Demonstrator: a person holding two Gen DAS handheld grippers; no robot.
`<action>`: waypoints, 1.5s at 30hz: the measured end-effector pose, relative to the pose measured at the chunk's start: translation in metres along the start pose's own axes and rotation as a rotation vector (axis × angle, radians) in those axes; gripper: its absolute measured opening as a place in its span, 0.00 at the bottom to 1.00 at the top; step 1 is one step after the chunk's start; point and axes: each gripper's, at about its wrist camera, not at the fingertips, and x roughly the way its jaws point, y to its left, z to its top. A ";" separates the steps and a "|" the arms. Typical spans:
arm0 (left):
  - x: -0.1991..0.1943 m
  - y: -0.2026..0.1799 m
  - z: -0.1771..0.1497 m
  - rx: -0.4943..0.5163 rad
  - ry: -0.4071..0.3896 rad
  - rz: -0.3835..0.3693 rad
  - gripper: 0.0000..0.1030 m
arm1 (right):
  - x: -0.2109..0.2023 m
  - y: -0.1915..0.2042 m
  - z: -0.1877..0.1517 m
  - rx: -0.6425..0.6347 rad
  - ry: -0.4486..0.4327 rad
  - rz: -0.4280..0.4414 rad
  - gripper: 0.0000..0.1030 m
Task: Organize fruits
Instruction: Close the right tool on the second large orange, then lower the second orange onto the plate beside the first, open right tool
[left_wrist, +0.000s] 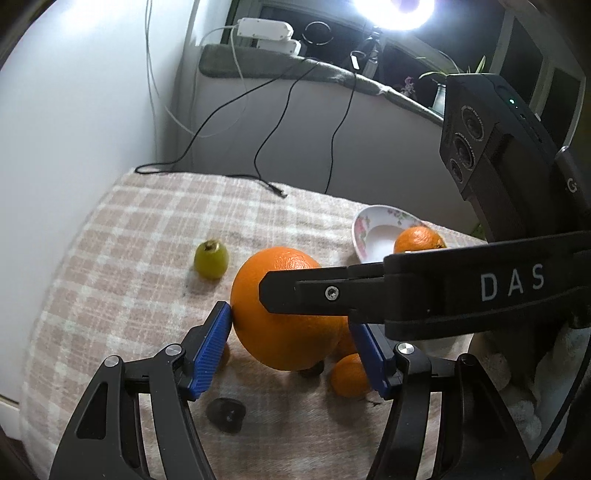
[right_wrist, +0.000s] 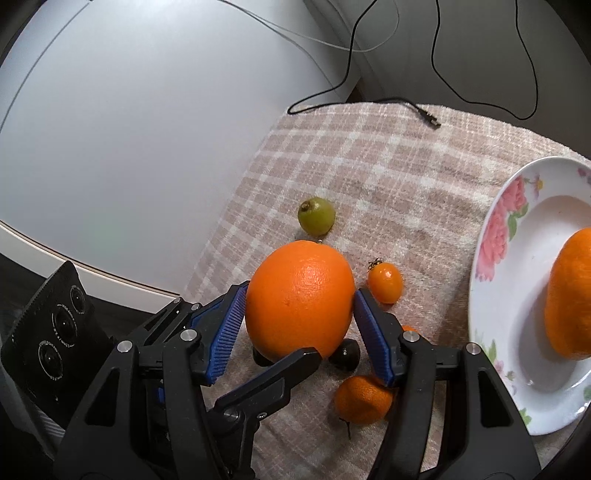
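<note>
Checked cloth (right_wrist: 388, 177) covers your table; both your left gripper (left_wrist: 291, 332) and right gripper (right_wrist: 299, 314) clamp the big orange (right_wrist: 299, 299) beside the plate (right_wrist: 495, 258).

Large orange (right_wrist: 300, 297) raised above 2 small oranges (right_wrist: 364, 399).

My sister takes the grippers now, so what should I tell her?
Right hand-held gripper: shut on the big orange.
Left hand-held gripper: flanks the same fruit; grip unclear.
Done: second orange lies on the plate.
Left: big orange, green fruit, small oval fruit, small mandarin and dark fruit, on the checked cloth.
</note>
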 end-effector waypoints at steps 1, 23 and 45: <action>-0.001 -0.001 0.002 0.003 -0.003 -0.003 0.62 | -0.004 -0.001 0.000 0.000 -0.006 0.000 0.62; 0.033 -0.079 0.042 0.108 -0.019 -0.083 0.62 | -0.089 -0.065 0.021 0.072 -0.126 -0.064 0.62; 0.056 -0.088 0.047 0.134 0.021 -0.097 0.61 | -0.090 -0.087 0.026 0.095 -0.131 -0.092 0.62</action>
